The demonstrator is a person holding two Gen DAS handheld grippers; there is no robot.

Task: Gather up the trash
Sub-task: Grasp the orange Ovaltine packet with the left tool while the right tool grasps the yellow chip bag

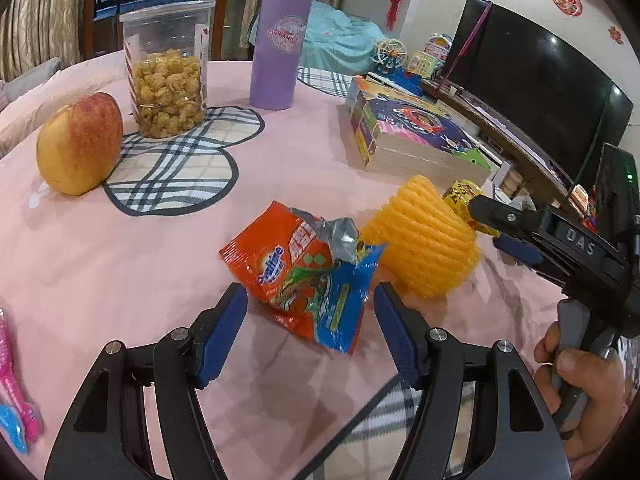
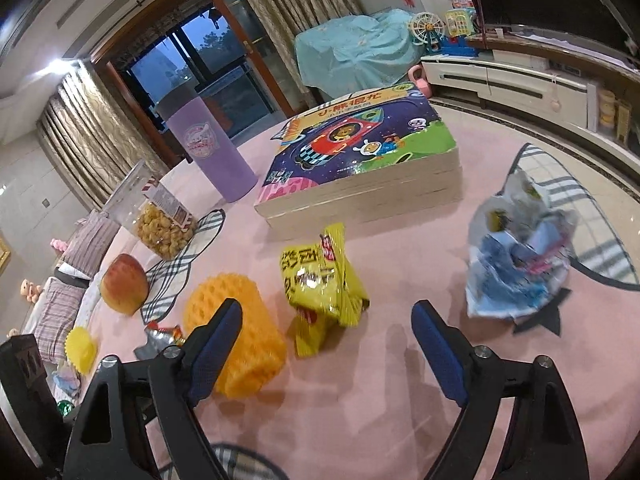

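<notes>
So my left gripper [image 1: 310,312] is spread wide with nothing in it, sitting low over the pink tablecloth [image 1: 120,272], and the orange-and-blue snack wrapper [image 1: 308,276] lies right between the finger tips, a bit ahead of them. It's crumpled, with its long axis running diagonally: torn silver mouth pointing up and away to the right, the blue end toward my right finger. Just beside it on the right is the yellow foam fruit net [image 1: 424,240], touching or nearly touching the wrapper's blue corner.

My right gripper [image 2: 326,320] is also wide open and empty. The yellow snack packet [image 2: 320,284] sits just ahead of the gap, crumpled and standing kind of upright, long axis pointing away from me toward the stack of kids' books [image 2: 360,160]. Off to the right of it, well apart, there's a crumpled blue-and-white wrapper [image 2: 520,264], blurry, so I can't tell which way it points.

Elsewhere on the cloth: an apple [image 1: 80,144], a popcorn jar [image 1: 168,68] and a purple tumbler [image 1: 280,40].
</notes>
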